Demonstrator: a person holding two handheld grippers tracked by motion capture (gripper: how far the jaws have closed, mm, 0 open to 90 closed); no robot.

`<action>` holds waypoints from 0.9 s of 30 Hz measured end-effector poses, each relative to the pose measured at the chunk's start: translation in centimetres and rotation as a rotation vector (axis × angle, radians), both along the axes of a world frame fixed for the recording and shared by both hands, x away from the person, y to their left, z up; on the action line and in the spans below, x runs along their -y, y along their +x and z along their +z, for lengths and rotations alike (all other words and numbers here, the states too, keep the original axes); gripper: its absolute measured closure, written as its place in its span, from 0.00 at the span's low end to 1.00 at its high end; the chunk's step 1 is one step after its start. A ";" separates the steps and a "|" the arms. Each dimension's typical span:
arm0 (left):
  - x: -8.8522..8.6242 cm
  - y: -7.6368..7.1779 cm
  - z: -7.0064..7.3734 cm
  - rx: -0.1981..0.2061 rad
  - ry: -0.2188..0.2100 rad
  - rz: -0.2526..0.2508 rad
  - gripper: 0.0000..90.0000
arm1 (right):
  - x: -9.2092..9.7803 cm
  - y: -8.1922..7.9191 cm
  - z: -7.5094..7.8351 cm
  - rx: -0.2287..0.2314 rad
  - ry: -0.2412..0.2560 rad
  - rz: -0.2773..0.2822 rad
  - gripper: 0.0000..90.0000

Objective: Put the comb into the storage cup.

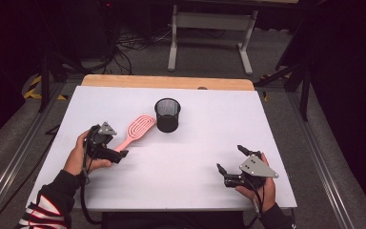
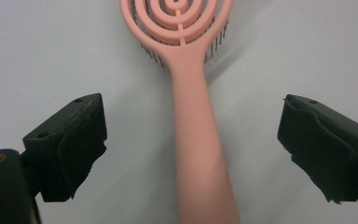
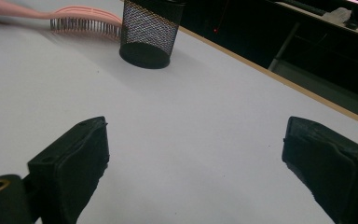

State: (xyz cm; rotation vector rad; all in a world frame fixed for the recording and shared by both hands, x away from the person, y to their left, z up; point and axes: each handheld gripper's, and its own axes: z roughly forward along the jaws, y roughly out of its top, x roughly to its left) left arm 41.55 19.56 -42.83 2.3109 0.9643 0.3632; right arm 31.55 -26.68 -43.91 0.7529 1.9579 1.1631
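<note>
- Hairbrush (image 1: 137, 130), pink, lies flat on the white desk (image 1: 209, 143), bristles down, its round vented head pointing toward the far edge and its handle running back toward the person's left hand (image 1: 78, 155).
- Left gripper (image 1: 116, 155) sits at the handle's end; in the left gripper view the handle (image 2: 200, 154) runs straight up the middle between the two black fingers (image 2: 70, 144).
- Those fingers are spread wide, one well off each side of the handle, touching neither it nor the brush head.
- Mesh cup (image 1: 167, 115), black and upright, stands just beside the brush head on its right side, near the middle of the desk; whether the two touch I cannot tell.
- Right gripper (image 1: 229, 160) is held low over the near right part of the desk, well apart from the brush and the cup, in the person's right hand (image 1: 262, 183).
- Its fingers (image 3: 74, 158) are also spread wide with nothing between them but bare desk surface.
- In the right gripper view the cup (image 3: 150, 32) and the brush (image 3: 81, 18) show farther off, the brush's dark bristles resting on the desk.
- Striped sleeve (image 1: 40, 212) covers the left forearm at the near edge.
</note>
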 end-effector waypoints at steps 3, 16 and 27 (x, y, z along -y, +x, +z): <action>0.9 1.6 0.2 -0.041 0.031 0.028 0.12 | -0.1 0.0 -0.1 -0.005 -0.005 -0.002 0.09; 2.2 4.3 -1.1 -0.171 0.085 0.031 0.41 | -0.1 0.1 -0.1 -0.007 -0.008 -0.002 0.09; 2.4 4.8 -1.2 -0.172 0.089 0.033 0.66 | -0.1 0.1 -0.2 -0.013 -0.005 0.001 0.09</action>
